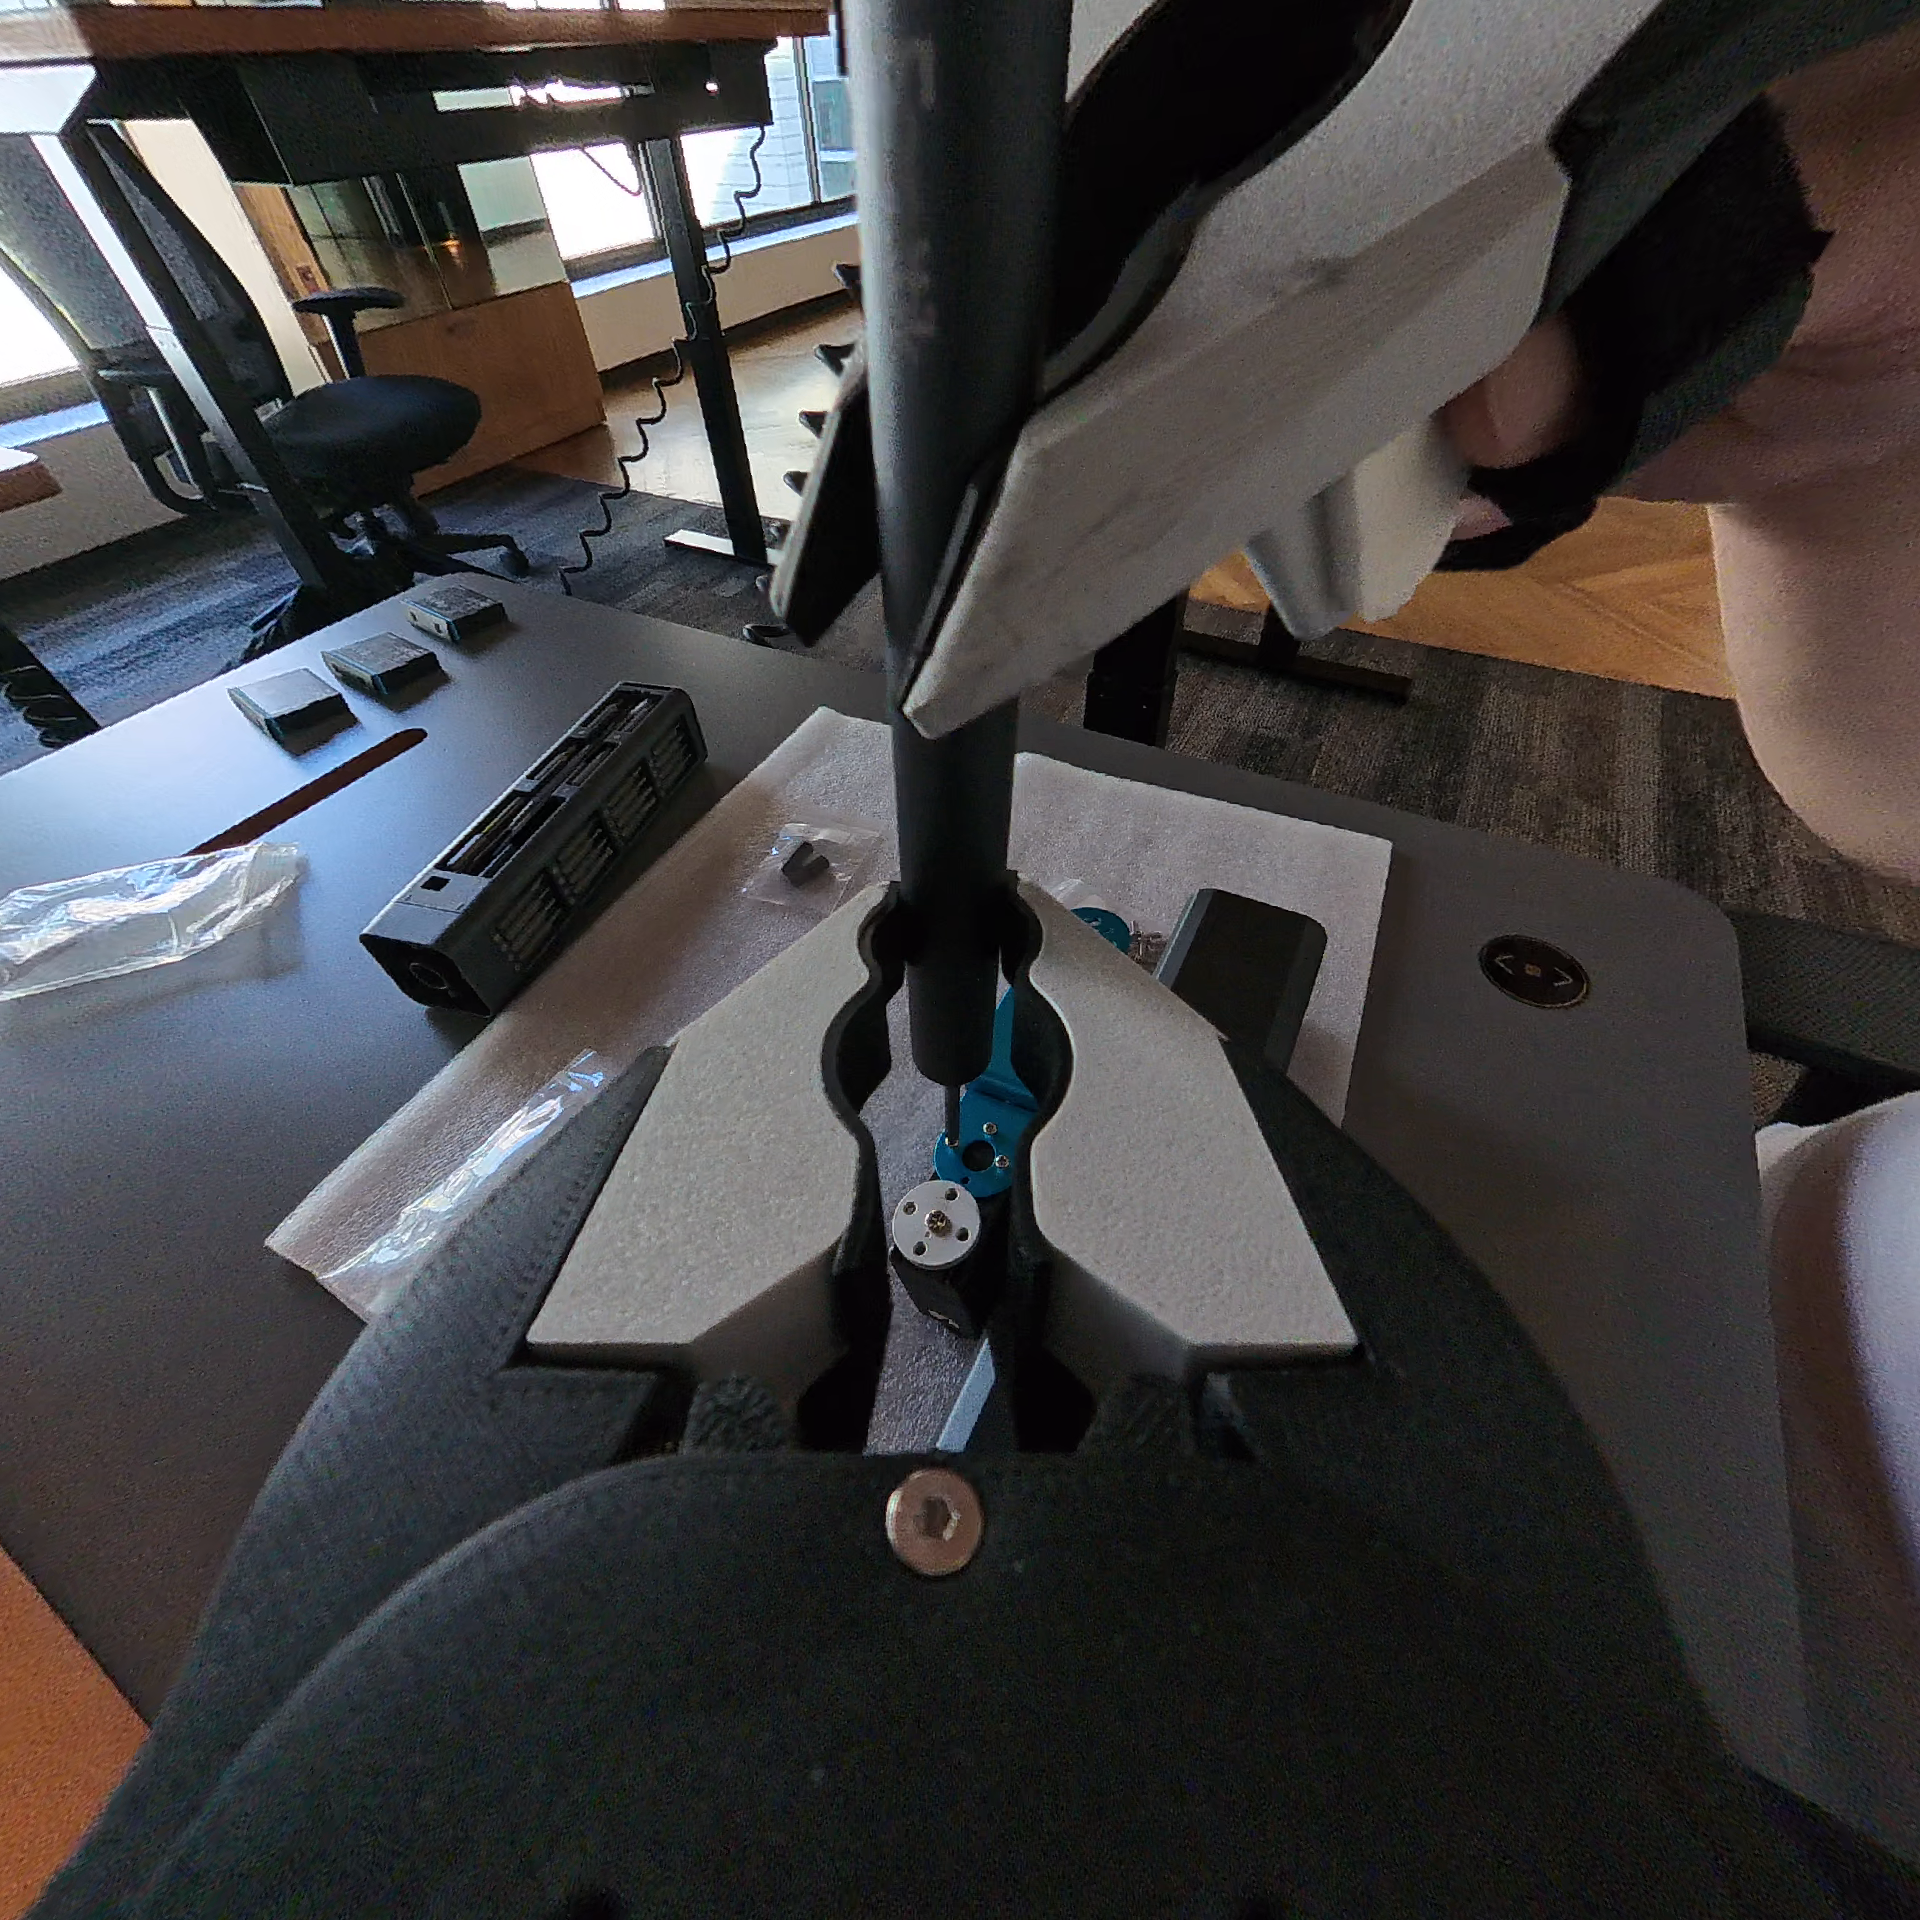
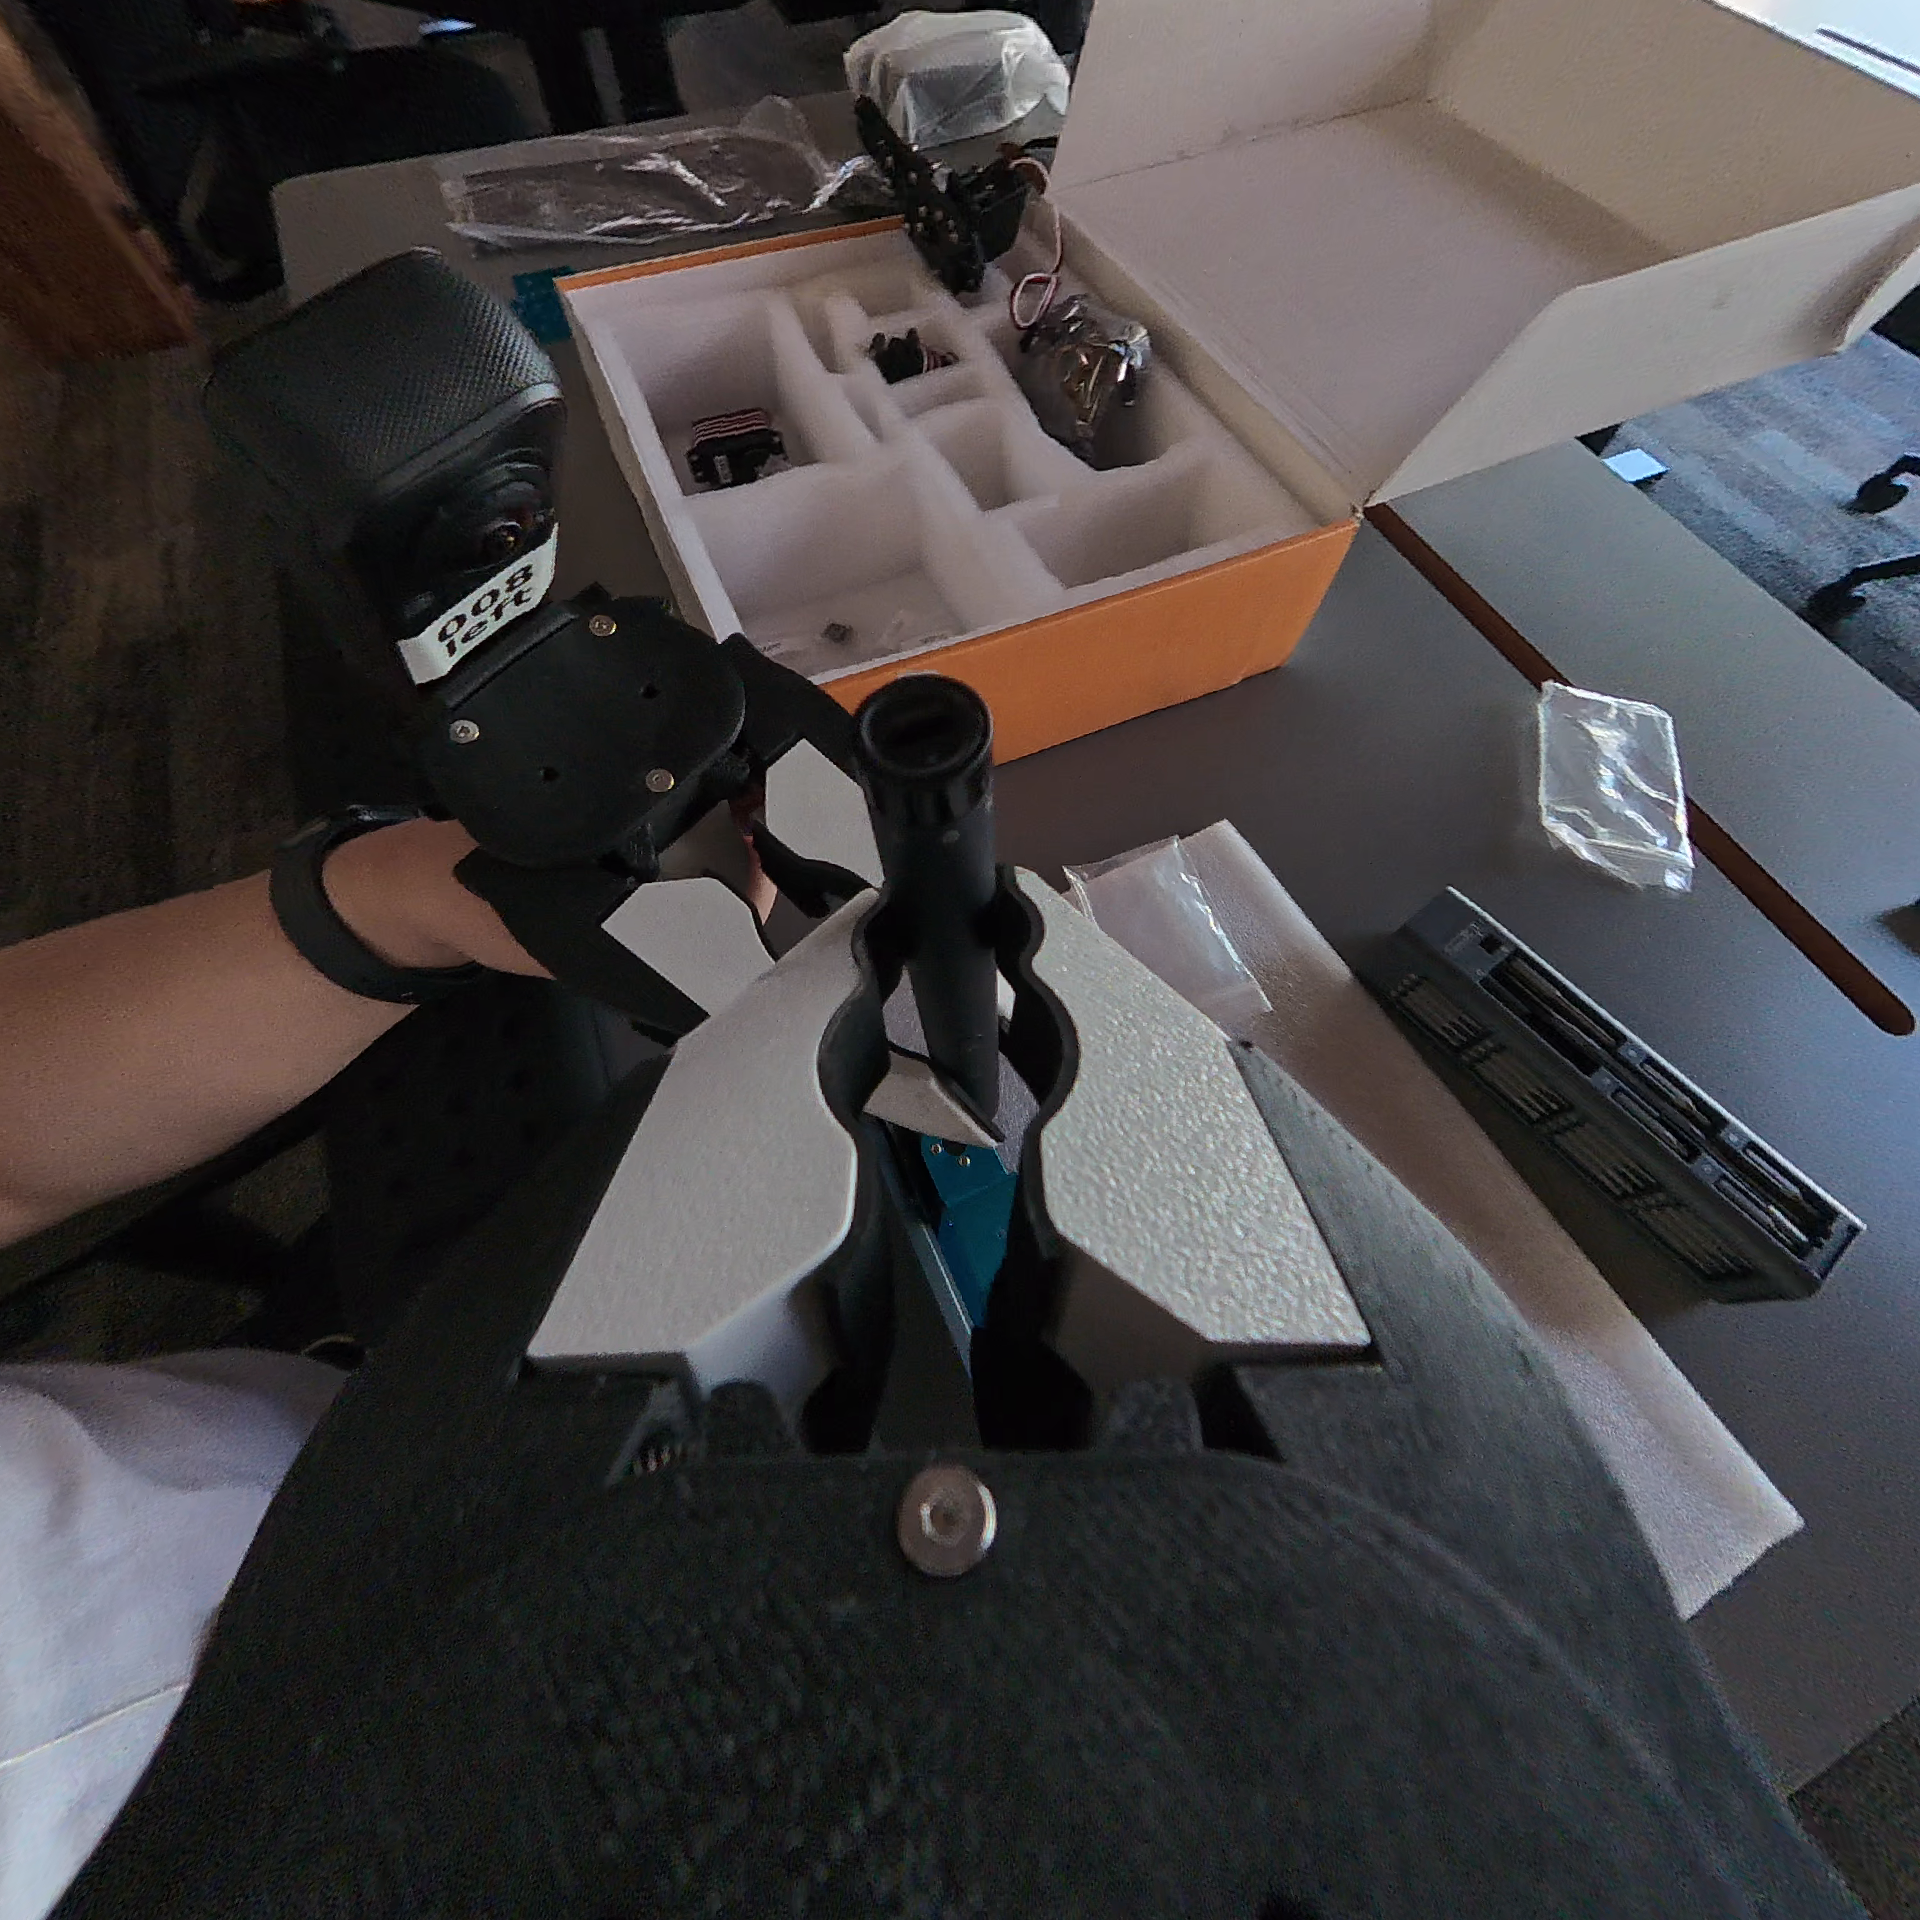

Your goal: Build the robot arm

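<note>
My left gripper (image 1: 956, 925) is shut on a small black servo (image 1: 940, 1283) with a round silver horn (image 1: 935, 1226) and a blue bracket (image 1: 992, 1112), just above the white foam sheet (image 1: 727, 831). My right gripper (image 2: 940, 914) is shut on a black screwdriver (image 2: 935, 883), held nearly upright. In the left wrist view the screwdriver (image 1: 956, 520) comes down between my left fingertips, and its thin tip touches the blue bracket's round end. The right gripper (image 1: 935, 655) shows above it. In the right wrist view the left gripper (image 2: 582, 748) sits at the left, with the blue bracket (image 2: 961, 1195) below.
A black bit case (image 1: 540, 862) (image 2: 1621, 1101) lies beside the foam sheet. An open orange box (image 2: 1091, 644) with a white foam insert holds parts at the back. Clear plastic bags (image 1: 135, 914) (image 2: 1610, 790), three small dark blocks (image 1: 291, 701) and a dark box (image 1: 1247, 966) lie on the grey table. The left gripper's tips are roughly 6 centimeters from the right gripper's.
</note>
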